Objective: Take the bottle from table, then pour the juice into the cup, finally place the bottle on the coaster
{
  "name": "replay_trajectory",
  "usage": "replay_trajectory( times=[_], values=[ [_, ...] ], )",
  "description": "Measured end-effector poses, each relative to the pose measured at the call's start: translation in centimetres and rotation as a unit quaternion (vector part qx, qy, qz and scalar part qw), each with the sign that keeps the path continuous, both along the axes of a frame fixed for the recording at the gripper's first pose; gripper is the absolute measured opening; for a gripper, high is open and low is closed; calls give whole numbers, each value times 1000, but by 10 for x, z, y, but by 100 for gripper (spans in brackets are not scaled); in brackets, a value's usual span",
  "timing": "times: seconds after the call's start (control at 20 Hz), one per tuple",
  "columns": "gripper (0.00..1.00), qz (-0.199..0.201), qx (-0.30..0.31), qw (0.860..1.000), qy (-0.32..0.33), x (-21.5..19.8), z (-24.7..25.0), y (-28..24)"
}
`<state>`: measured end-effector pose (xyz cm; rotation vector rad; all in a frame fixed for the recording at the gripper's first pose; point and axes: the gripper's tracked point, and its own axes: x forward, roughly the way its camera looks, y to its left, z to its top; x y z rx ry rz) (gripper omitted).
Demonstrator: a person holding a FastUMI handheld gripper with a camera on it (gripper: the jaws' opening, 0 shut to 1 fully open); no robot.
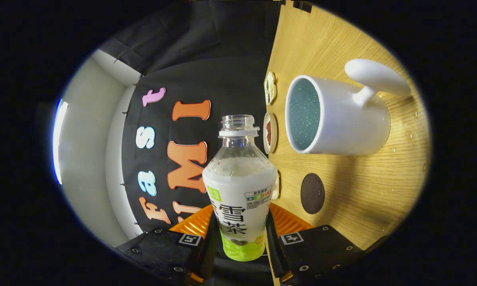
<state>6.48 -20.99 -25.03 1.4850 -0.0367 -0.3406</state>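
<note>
Gripper view puts the gripper (240, 238) closed on the clear plastic bottle with a white-and-green label (240, 198), one finger pressed to each side of its lower body, so the first step — taking it from the table — looks done. The bottle's cap is off and its open neck points along the fingers; the whole scene is rolled sideways, which suggests the bottle is tipped over toward pouring. Whether juice is leaving the mouth cannot be made out. Beyond the neck, off to one side, the white ceramic cup with a thick handle (341, 119) stands on the light wooden table (361, 198), its bluish inside speckled with droplets. Nearer the fingers lies the dark round coaster (312, 193), bare — so, by my reading, pouring is under way or about finished, and setting the bottle down remains.
</note>
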Motion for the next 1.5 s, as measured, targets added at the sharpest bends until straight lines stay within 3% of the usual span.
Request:
replay_trajectory(
  times=[0.7, 1.5],
  values=[
    [57, -35, 79, 996, -15, -1, -5, -14],
    [58, -42, 105, 993, -30, -1, -1, -21]
  ],
)
